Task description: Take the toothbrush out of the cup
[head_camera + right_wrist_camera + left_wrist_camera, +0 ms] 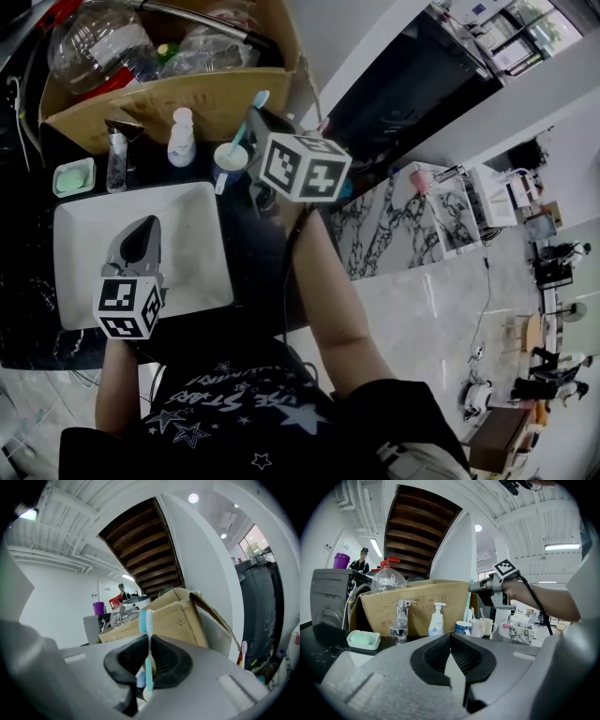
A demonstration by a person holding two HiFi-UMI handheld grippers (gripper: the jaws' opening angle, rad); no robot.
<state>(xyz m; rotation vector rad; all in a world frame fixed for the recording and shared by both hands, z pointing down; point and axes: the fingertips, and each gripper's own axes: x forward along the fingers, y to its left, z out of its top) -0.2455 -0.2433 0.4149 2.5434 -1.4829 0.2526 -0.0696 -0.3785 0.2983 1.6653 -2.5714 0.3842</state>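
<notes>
toothbrush pinched right above the cup

the right hand-held gripper (149, 639) is squeezed almost all the way closed on the toothbrush (146, 620). its two black pads press on the thin blue handle, one from each side. the bristle end sticks up above the pads and the rest of the handle hangs down under them. in the left gripper view the toothbrush hangs straight down, and its bottom end is right at the mouth of the blue cup (463, 628). i cannot tell if it is all the way out. the cup stands on the dark bench (253, 244), near a white soap bottle (181, 138) and in front of a cardboard box (141, 101). the left hand-held gripper (450, 637) is closed too, its pad tips touching with nothing between them. it is held over the white sink (84, 281).
</notes>
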